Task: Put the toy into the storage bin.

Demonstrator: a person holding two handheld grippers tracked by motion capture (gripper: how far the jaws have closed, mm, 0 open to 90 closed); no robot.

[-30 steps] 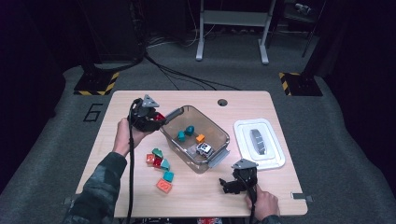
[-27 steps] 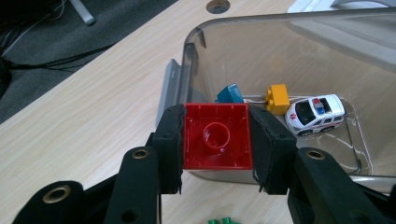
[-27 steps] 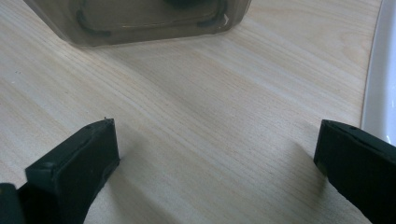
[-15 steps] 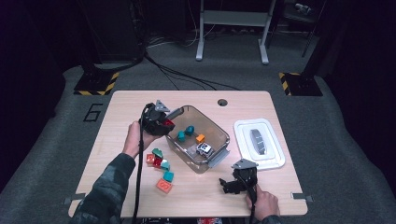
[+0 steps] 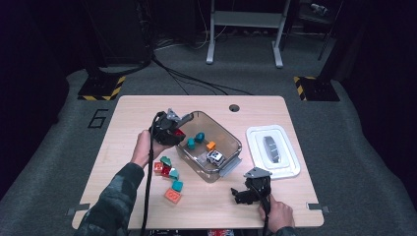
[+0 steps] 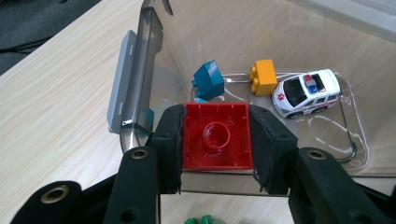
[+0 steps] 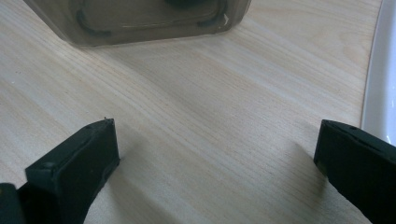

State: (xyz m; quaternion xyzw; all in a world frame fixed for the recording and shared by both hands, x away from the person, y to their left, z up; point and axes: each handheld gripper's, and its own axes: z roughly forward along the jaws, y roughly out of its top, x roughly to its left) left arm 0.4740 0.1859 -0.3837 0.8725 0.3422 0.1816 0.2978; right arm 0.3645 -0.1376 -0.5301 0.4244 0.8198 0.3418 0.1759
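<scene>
My left gripper [image 6: 215,140] is shut on a red toy brick [image 6: 216,135], its hollow underside facing the camera. It hangs over the near-left rim of a clear smoky plastic bin [image 5: 231,162]; in the high view the left gripper [image 5: 176,129] sits at the bin's left corner. Inside the bin lie a teal brick [image 6: 209,79], an orange brick [image 6: 263,77] and a white toy police car [image 6: 306,92]. My right gripper [image 7: 215,158] rests open on the bare tabletop near the front edge, with nothing between its pads; in the high view the right gripper [image 5: 243,194] lies below the bin.
Several loose bricks, red, teal, green and orange [image 5: 169,177], lie on the wooden table [image 5: 137,113] left of the bin. A white lid [image 5: 290,169] carrying a grey object [image 5: 271,147] sits at the right. The bin's grey latch [image 5: 230,168] faces the front.
The left hand has carried the red brick right and down, from left of the bin to over its left rim. The right gripper has stayed put.
</scene>
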